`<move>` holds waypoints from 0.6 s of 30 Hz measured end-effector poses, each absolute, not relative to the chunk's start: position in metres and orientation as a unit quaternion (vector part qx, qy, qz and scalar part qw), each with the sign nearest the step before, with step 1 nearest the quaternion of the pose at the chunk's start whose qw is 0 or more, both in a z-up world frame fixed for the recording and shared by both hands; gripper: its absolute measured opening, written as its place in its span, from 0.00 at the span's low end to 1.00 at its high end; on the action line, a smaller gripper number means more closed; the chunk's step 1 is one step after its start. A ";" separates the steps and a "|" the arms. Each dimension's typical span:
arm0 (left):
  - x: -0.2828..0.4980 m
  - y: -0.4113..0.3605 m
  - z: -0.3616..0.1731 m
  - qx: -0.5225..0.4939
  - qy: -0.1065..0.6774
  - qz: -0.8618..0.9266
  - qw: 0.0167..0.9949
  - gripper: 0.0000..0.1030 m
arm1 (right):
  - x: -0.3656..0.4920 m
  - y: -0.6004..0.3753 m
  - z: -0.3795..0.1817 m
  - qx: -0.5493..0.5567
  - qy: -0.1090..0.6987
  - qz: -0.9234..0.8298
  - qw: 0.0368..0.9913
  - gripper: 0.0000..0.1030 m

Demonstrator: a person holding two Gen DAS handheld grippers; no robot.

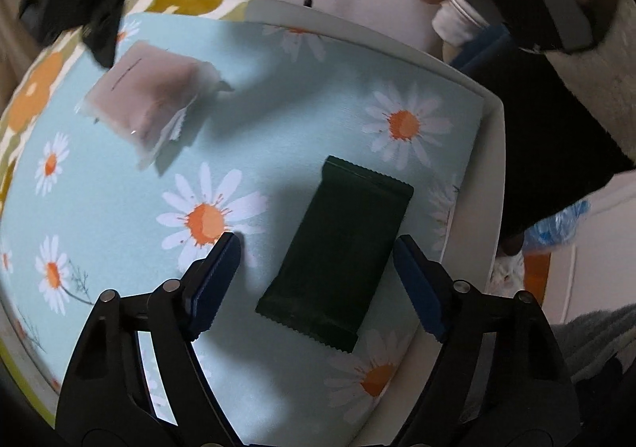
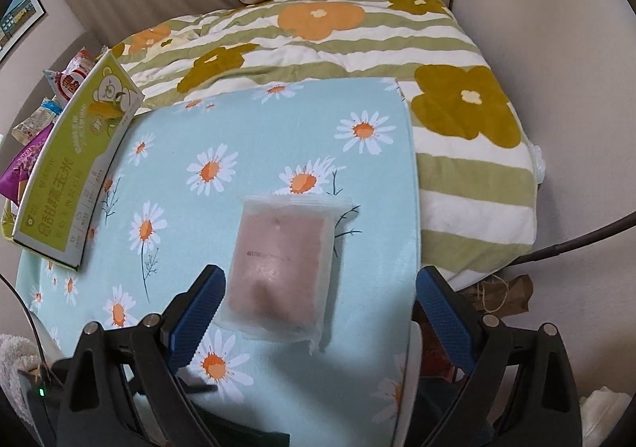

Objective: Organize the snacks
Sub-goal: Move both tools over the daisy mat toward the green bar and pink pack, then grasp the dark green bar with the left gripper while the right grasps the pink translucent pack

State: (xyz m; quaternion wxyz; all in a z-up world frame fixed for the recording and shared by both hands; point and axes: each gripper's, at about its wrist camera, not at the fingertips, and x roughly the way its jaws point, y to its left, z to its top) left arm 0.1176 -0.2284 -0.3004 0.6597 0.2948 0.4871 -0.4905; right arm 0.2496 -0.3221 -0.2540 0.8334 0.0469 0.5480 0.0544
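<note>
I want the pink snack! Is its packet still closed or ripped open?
Closed, as far as it shows. The pink packet lies flat on the daisy cloth with its sealed top edge whole. Its underside is hidden.

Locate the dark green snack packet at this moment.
In the left wrist view, the dark green snack packet lies flat on the daisy-print cloth, between the left gripper's open fingers, untouched.

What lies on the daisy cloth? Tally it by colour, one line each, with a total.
dark green packet: 1
pink packet: 1
yellow-green box: 1
Total: 3
</note>
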 end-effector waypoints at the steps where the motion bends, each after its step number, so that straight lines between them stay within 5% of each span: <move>1: 0.116 -0.230 -0.301 0.302 0.481 -0.493 0.659 0.75 | 0.251 -0.321 -0.256 0.047 0.549 0.055 0.833 0.93; 4: 0.110 -0.235 -0.305 0.320 0.466 -0.499 0.657 0.75 | 0.255 -0.319 -0.259 0.047 0.551 0.056 0.831 0.93; 10: 0.112 -0.237 -0.304 0.330 0.456 -0.495 0.662 0.43 | 0.261 -0.316 -0.263 0.045 0.553 0.056 0.830 0.93; 18: 0.148 -0.209 -0.299 0.308 0.489 -0.439 0.688 0.41 | 0.263 -0.301 -0.272 0.028 0.559 0.056 0.827 0.93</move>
